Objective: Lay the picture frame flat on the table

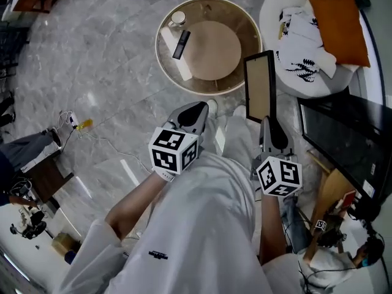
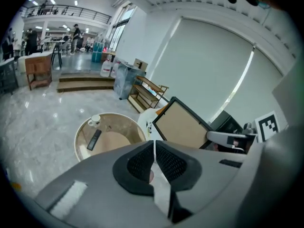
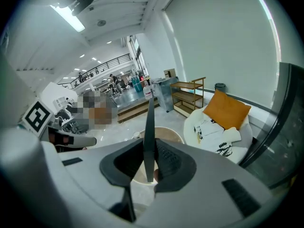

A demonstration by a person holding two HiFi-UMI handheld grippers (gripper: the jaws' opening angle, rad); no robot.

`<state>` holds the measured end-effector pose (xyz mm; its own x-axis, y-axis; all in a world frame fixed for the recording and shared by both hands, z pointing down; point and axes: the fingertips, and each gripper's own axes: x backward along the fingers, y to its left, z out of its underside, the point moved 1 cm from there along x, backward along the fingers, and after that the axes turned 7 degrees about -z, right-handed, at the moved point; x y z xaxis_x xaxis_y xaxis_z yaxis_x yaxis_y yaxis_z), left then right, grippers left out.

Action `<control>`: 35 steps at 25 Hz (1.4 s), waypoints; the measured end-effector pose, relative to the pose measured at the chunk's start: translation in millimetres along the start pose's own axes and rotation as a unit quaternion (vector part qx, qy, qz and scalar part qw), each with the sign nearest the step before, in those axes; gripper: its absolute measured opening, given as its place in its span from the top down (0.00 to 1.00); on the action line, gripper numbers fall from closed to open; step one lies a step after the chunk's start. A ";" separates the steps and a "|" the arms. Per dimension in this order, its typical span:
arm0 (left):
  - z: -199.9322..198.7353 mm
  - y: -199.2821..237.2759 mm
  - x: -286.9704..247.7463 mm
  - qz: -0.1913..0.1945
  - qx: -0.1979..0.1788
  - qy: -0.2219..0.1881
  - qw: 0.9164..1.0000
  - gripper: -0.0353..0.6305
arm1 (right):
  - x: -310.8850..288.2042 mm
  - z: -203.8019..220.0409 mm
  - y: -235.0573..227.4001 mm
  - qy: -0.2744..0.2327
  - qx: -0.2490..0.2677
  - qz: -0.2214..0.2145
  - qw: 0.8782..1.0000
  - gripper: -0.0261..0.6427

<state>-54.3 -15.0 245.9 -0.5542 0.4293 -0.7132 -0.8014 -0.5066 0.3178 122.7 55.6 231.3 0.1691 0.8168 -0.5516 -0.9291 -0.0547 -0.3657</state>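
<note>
The picture frame (image 1: pixel 260 87) has a black border and a tan panel; it stands upright in the air, off the table. My right gripper (image 1: pixel 267 126) is shut on its lower edge. In the right gripper view the frame (image 3: pixel 149 127) shows edge-on, pinched between the pads of the right gripper (image 3: pixel 151 164). The round table (image 1: pixel 211 14) lies ahead and to the left of the frame. My left gripper (image 1: pixel 196 114) hangs shut and empty near the table's close rim. From the left gripper view (image 2: pixel 155 163) the frame's tan face (image 2: pixel 183 126) tilts above the table (image 2: pixel 118 125).
On the table lie a black remote (image 1: pixel 181 44), a white cup (image 1: pixel 178 18) and a white strip. A white armchair (image 1: pixel 272 17) with an orange cushion (image 1: pixel 340 20) stands at the right, a dark screen (image 1: pixel 343 139) nearer. Cables (image 1: pixel 79 124) trail over the marble floor.
</note>
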 end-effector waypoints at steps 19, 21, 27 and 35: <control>52.5 51.6 -124.1 -0.067 0.041 0.004 0.997 0.93 | -152.9 59.1 -61.9 0.065 0.025 -0.083 0.994 0.87; 61.5 55.7 -139.8 -0.066 0.040 0.006 0.997 0.93 | -168.7 70.8 -67.7 0.069 0.024 -0.084 0.994 0.87; 93.9 74.1 -184.4 -0.076 0.071 0.017 0.994 0.93 | -218.8 109.1 -83.7 0.076 0.013 -0.086 0.993 0.87; 128.3 102.6 -241.8 -0.087 0.070 0.024 0.993 0.93 | -279.0 158.6 -97.9 0.076 -0.004 -0.092 0.993 0.87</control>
<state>-31.5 -74.9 531.1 -0.3962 0.4628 -0.7930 -0.9093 -0.3176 0.2689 114.3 -75.9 539.9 0.3836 0.7167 -0.5824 -0.8756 0.0817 -0.4761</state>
